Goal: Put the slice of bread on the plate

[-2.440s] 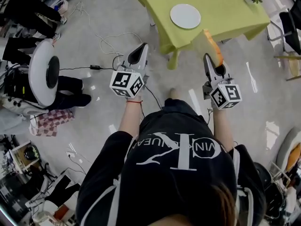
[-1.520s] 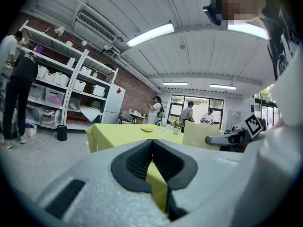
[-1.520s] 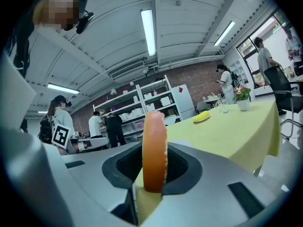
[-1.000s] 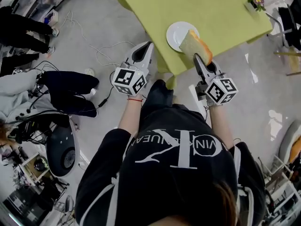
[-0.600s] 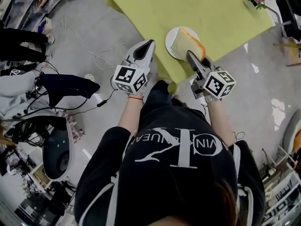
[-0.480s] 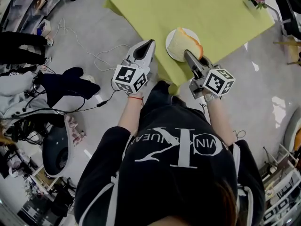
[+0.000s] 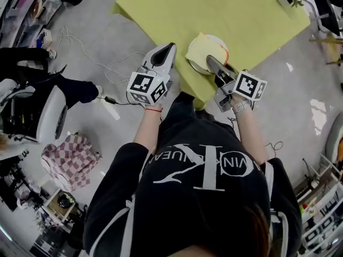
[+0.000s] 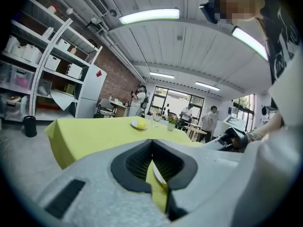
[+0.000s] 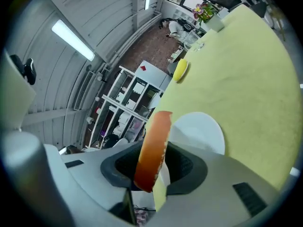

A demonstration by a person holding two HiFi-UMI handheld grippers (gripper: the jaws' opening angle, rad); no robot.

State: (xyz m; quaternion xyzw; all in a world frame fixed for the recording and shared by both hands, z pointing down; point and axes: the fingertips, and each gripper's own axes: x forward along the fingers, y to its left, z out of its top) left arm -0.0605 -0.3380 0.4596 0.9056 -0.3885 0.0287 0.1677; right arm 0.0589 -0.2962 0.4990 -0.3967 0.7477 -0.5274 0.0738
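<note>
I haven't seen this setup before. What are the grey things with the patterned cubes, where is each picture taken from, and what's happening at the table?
There is no robot: a person holds a two-jaw tool in each hand, and the marker cubes are part of the tools. One picture looks down from a head camera; the other two cameras ride on the tools. The right tool grips a bread slice over a white plate on the green-clothed table; its jaws have just opened slightly. The left tool is shut and empty.
</note>
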